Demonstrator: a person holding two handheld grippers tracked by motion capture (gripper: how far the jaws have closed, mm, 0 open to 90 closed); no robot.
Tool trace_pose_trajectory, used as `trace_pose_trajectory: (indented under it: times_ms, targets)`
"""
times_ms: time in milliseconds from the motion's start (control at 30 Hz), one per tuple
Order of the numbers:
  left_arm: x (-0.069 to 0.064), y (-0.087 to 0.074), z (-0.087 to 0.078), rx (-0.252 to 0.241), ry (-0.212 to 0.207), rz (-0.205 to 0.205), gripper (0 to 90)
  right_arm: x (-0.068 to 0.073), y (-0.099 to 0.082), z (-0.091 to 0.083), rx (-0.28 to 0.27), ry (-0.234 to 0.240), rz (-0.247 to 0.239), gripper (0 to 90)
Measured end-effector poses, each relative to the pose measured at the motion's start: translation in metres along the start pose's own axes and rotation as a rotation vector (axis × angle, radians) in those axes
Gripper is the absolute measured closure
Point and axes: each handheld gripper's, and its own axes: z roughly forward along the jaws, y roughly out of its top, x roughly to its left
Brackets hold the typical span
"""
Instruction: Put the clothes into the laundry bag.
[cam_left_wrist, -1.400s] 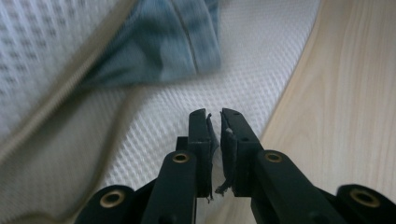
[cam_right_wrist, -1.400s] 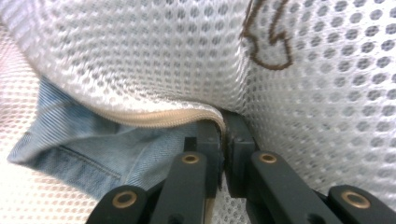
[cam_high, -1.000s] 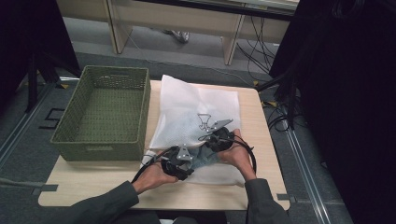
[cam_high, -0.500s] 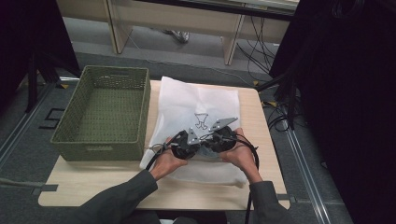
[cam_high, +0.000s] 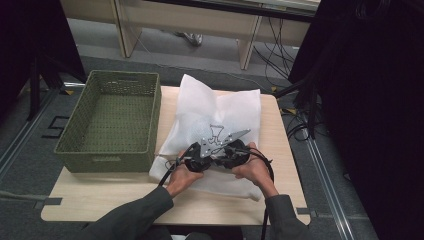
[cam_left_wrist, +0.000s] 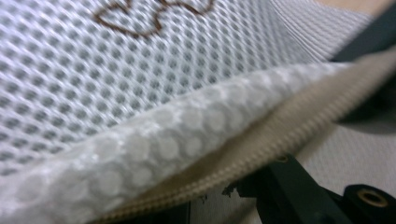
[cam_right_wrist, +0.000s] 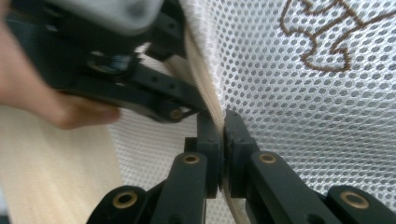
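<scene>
a light wooden table (cam_high: 280, 200) is seen, on which a green woven basket (cam_high: 112, 120) and a white mesh bag (cam_high: 220, 112) are laid side by side.

No readable text, brand or number anywhere. Only mark: a brown outline motif (cam_right_wrist: 327, 35) stitched on the white mesh bag (cam_high: 220, 115), shape unclear, not letters. On the floor just left of the green basket (cam_high: 112, 120) a dark marking (cam_high: 50, 127), maybe a "5", too small to confirm.

A white mesh cloth bag (cam_high: 220, 120) with beige ribbed trim lies on pale matt wood table (cam_high: 100, 200), beside a woven green basket (cam_high: 112, 120).
</scene>
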Motion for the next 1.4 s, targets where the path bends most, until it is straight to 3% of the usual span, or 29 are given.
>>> trace_pose_trajectory:
  times_ms: [67,167,200,233,300,333,367,400,433,467,500,533,567,600,700,833,867,900,967,1067,1133,1233,1267,1367,1400]
  targets:
    - [-0.003,0.002,0.003,-0.072,0.035,-0.053,78.1,0.002,0.001,-0.004,-0.013,-0.001,0.002,87.5]
    - [-0.002,0.001,0.007,-0.055,0.010,-0.078,77.9,0.000,-0.001,0.002,-0.009,0.006,0.002,87.5]
    - [0.001,0.000,0.004,-0.007,-0.001,-0.033,77.7,-0.002,-0.003,0.005,0.001,0.009,0.008,87.4]
    - [-0.002,-0.002,0.006,-0.039,-0.002,-0.077,76.8,-0.003,-0.005,0.009,0.006,0.016,0.018,87.5]
    - [-0.003,-0.006,0.003,-0.024,-0.016,-0.068,74.2,-0.003,-0.008,0.015,0.022,0.023,0.045,87.4]
    - [-0.003,-0.008,0.001,-0.015,-0.027,-0.066,72.1,-0.006,-0.008,0.017,0.023,0.020,0.027,87.4]
    - [0.002,-0.009,-0.007,0.032,-0.017,0.015,70.5,-0.005,-0.009,0.019,0.023,0.021,0.034,87.4]
    - [0.004,-0.009,-0.011,0.028,-0.010,0.047,70.4,-0.007,-0.010,0.022,0.024,0.026,0.023,87.3]
    - [0.004,-0.011,-0.013,0.041,-0.023,0.042,70.2,-0.006,-0.011,0.023,0.030,0.027,0.048,87.3]
    - [0.002,-0.013,-0.014,0.041,-0.037,0.007,69.8,-0.005,-0.012,0.027,0.043,0.024,0.069,87.3]
    - [0.004,-0.015,-0.016,0.052,-0.026,0.016,69.0,-0.006,-0.012,0.030,0.045,0.017,0.060,87.3]
    - [0.001,-0.019,-0.016,0.024,-0.030,-0.051,67.8,-0.005,-0.013,0.034,0.063,0.017,0.076,87.3]
    - [0.003,-0.022,-0.019,0.050,-0.028,-0.047,66.7,-0.005,-0.015,0.040,0.067,0.013,0.071,87.3]
    - [0.008,-0.023,-0.025,0.108,-0.041,-0.002,65.9,-0.004,-0.015,0.043,0.089,0.008,0.084,87.2]
    - [0.012,-0.026,-0.040,0.136,-0.064,-0.006,63.7,-0.006,-0.015,0.049,0.098,-0.009,0.055,87.3]
    - [0.022,-0.035,-0.059,0.165,-0.093,0.005,67.5,-0.004,-0.015,0.050,0.107,-0.062,0.037,87.2]
    - [0.025,-0.038,-0.062,0.179,-0.109,0.025,68.2,-0.004,-0.014,0.050,0.108,-0.067,0.020,87.2]
    - [0.024,-0.042,-0.064,0.179,-0.113,-0.003,69.2,-0.004,-0.014,0.050,0.108,-0.072,0.009,87.2]
    - [0.024,-0.046,-0.067,0.194,-0.140,-0.006,71.6,-0.004,-0.013,0.050,0.112,-0.073,-0.001,87.1]
    - [0.020,-0.047,-0.071,0.215,-0.177,0.023,76.3,-0.003,-0.013,0.050,0.115,-0.081,-0.010,87.1]
    - [0.017,-0.048,-0.071,0.255,-0.190,0.067,80.6,-0.004,-0.013,0.051,0.117,-0.094,-0.024,87.1]
    - [0.015,-0.052,-0.071,0.252,-0.192,0.106,87.0,-0.003,-0.014,0.053,0.120,-0.122,-0.035,87.1]
    - [0.014,-0.051,-0.071,0.264,-0.196,0.101,87.8,-0.003,-0.014,0.054,0.124,-0.129,-0.032,87.2]
    - [0.011,-0.051,-0.073,0.259,-0.187,0.151,89.1,-0.006,-0.012,0.056,0.125,-0.159,-0.038,87.3]
    - [0.010,-0.052,-0.073,0.263,-0.189,0.131,89.1,-0.006,-0.012,0.056,0.125,-0.166,-0.033,87.4]
